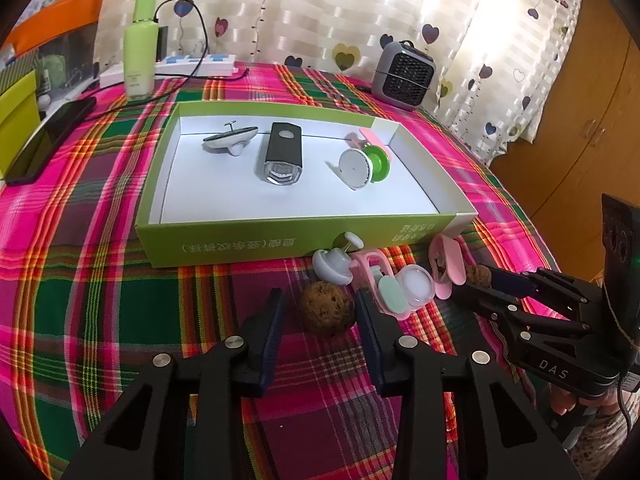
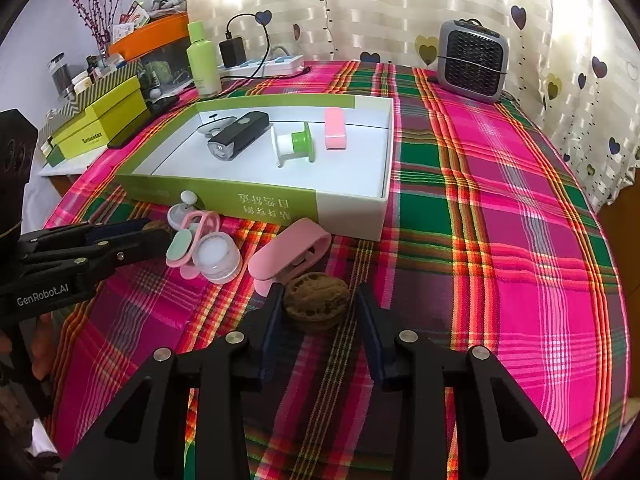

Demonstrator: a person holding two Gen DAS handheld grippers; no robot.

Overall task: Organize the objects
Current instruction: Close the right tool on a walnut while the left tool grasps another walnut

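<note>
A plaid tablecloth (image 2: pixel 500 200) in pink, green and red covers the table. A shallow green box (image 1: pixel 248 242) sits in the middle, its white floor holding a black flashlight (image 1: pixel 280 156), a white and green spool (image 1: pixel 360 166), a small white dish-shaped gadget (image 1: pixel 231 140) at the left and a pink block (image 2: pixel 335 128) at the far right. Just in front of the box's near wall lie a white knob (image 1: pixel 334 266), a pink clip with a mint pad (image 1: pixel 384 290), a round clear jar (image 1: pixel 418 286) and a pink folding case (image 2: pixel 290 254). The left gripper (image 1: pixel 320 304) has its jaws apart around a walnut (image 1: pixel 327 308). The right gripper (image 2: pixel 318 300) also stands apart, with a second walnut (image 2: pixel 316 300) between its fingers, touching the left one. A green bottle (image 1: pixel 140 46) and a grey heater (image 2: pixel 472 60) stand at the far edge
</note>
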